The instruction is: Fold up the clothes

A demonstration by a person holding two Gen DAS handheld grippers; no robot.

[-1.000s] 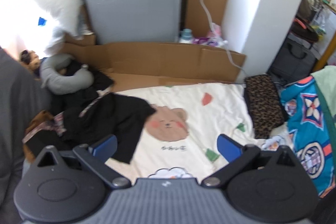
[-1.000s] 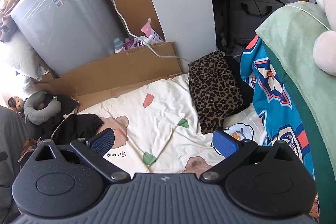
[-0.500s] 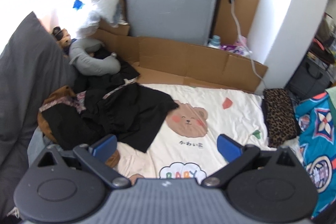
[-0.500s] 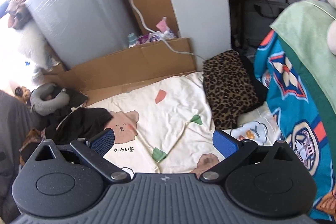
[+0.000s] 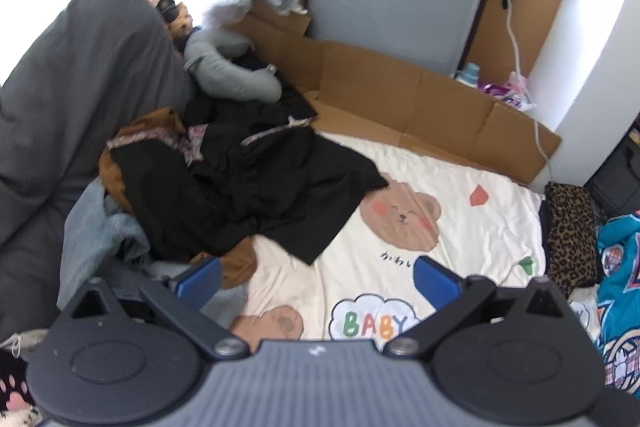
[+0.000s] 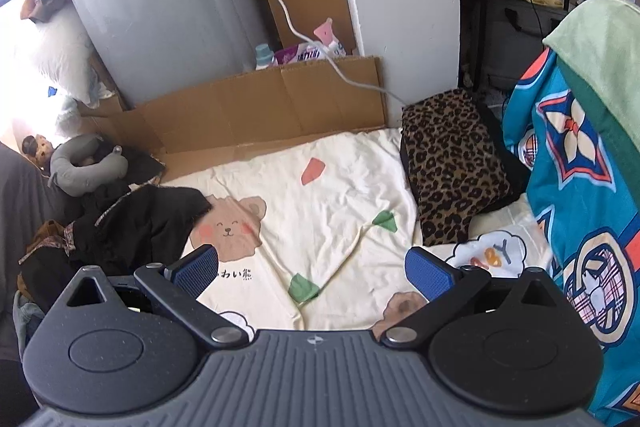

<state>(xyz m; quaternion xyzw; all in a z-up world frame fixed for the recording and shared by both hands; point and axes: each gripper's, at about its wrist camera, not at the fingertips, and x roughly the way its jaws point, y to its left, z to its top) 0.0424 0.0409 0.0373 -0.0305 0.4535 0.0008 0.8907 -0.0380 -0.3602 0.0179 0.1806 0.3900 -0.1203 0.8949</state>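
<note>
A heap of black clothes [image 5: 248, 187] with brown and denim pieces lies at the left of a cream bear-print sheet [image 5: 472, 227]; it also shows in the right wrist view [image 6: 136, 223]. A folded leopard-print garment [image 6: 452, 163] lies at the sheet's right edge, also in the left wrist view [image 5: 570, 231]. My left gripper [image 5: 316, 277] is open and empty, hovering above the sheet just right of the heap. My right gripper [image 6: 312, 269] is open and empty above the middle of the sheet [image 6: 332, 195].
A grey pillow [image 5: 72, 99] and a grey neck pillow [image 5: 228, 75] lie left of the heap. Cardboard [image 6: 256, 111] and a grey appliance [image 6: 160, 7] stand behind the sheet. A teal patterned blanket [image 6: 576, 187] hangs at the right.
The left gripper has swung left and moved closer to the black heap. The right gripper has turned slightly left. Both stayed open.
</note>
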